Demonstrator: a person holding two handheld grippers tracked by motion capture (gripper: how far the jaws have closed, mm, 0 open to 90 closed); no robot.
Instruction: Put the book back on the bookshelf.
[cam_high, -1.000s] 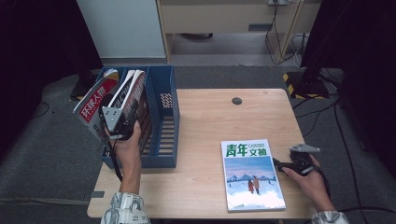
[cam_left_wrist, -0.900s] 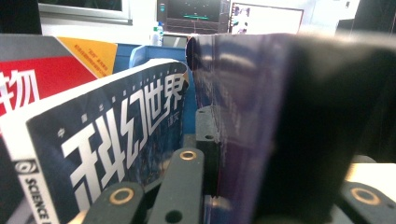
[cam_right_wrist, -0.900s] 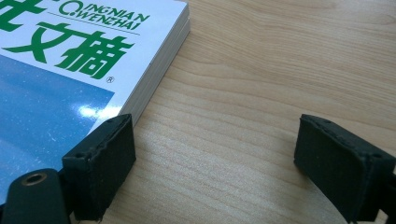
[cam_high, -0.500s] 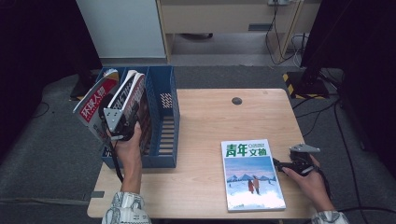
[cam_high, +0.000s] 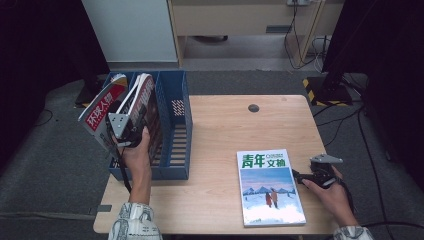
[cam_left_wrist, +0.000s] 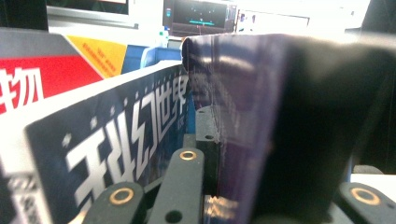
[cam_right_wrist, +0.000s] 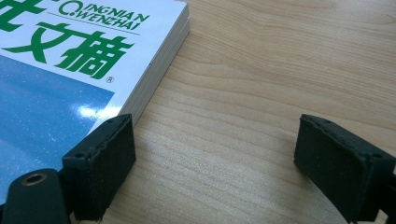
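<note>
At left of the high view a dark magazine (cam_high: 145, 107) is pinched by the left gripper (cam_high: 125, 131) over the blue file rack (cam_high: 181, 131); it should be kept upright and lowered squarely into a slot; the right gripper (cam_high: 306, 178), jaws spread, rests beside the table's snow-scene magazine (cam_high: 269, 186).

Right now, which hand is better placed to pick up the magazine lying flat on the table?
The right. The right gripper rests open on the table just beside the green-titled magazine, one jaw at its edge. The left gripper is shut on a dark magazine over the blue file rack.
</note>
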